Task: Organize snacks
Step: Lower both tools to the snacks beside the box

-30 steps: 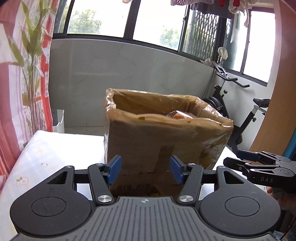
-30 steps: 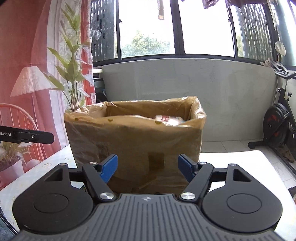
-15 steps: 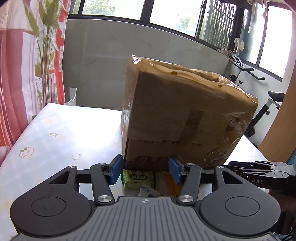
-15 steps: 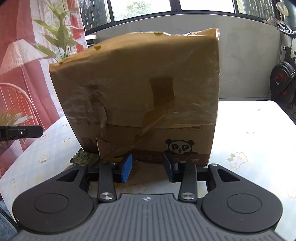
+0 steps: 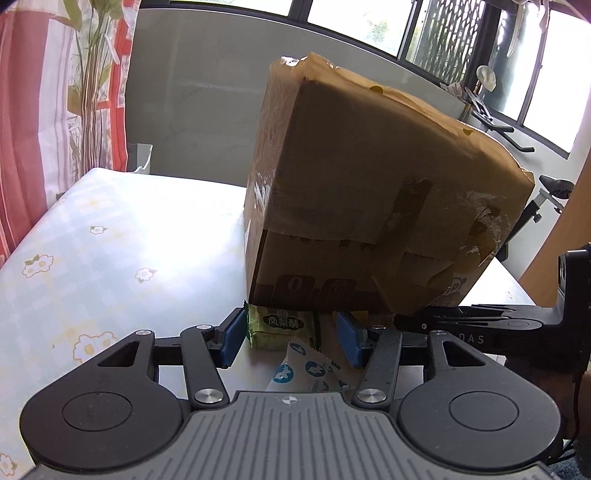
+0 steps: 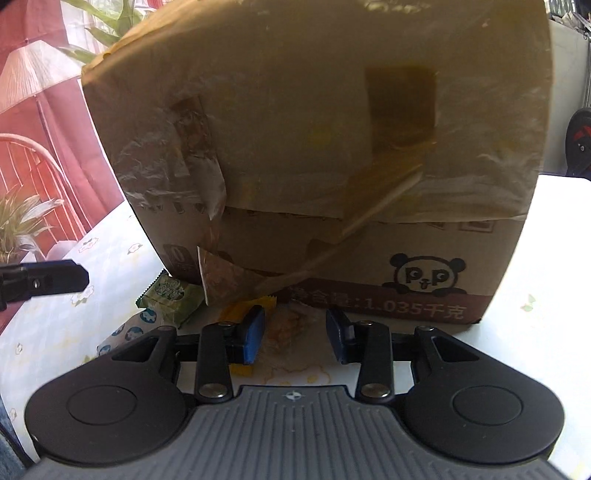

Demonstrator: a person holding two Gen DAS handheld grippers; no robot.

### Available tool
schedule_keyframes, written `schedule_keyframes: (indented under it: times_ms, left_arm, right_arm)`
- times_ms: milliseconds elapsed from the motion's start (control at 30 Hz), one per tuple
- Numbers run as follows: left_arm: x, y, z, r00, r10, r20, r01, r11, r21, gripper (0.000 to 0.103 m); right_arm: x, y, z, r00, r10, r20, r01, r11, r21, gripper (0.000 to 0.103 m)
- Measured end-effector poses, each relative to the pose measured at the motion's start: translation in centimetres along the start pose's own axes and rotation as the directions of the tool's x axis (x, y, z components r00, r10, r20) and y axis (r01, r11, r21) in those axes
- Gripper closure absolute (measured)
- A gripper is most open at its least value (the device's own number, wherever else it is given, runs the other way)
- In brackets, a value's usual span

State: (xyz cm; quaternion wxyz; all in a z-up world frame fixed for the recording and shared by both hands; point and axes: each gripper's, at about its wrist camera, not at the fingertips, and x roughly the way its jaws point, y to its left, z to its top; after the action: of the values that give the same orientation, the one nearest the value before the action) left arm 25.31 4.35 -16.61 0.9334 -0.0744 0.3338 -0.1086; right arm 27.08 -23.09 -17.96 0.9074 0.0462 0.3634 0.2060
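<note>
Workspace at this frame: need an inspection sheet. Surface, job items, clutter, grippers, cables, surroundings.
Surface: table under a pale floral-print cover.
Job's things: taped cardboard box with a panda logo; at its base a green snack packet, a white packet with blue print, a yellow packet and a clear-wrapped snack.
Clutter: nothing seen.
Grippers: left gripper open, fingers either side of the green snack packet; right gripper open, over the clear-wrapped snack.
Cables: nothing seen.
Surroundings: windows, red patterned curtain, exercise bike.
</note>
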Motion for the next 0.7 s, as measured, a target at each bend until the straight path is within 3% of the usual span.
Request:
schedule_keyframes:
  times_ms: [300, 467, 700]
  left_arm:
    - [0.6, -0.5, -1.1, 0.999, -0.011, -0.033, 0.011, 1.000, 0.005, 0.047]
    - [0.9, -0.7, -1.5, 0.998, -0.028, -0.052, 0.028, 1.000, 0.010, 0.047]
    - [1.3, -1.6, -2.0, 0.997, -0.039, -0.064, 0.043, 0.998, 0.051, 0.046]
  right_arm:
    - [3.0, 0.1, 0.2, 0.997, -0.023, -0.079, 0.025, 0.999, 0.026, 0.064]
    - [2.1, 0.2, -0.8, 0.997, -0.047, -0.055, 0.045, 0.998, -0.041, 0.079]
    - [-0.4, -0.8, -3.6, 1.000, -0.018, -0.006, 0.017, 0.992, -0.126, 0.080]
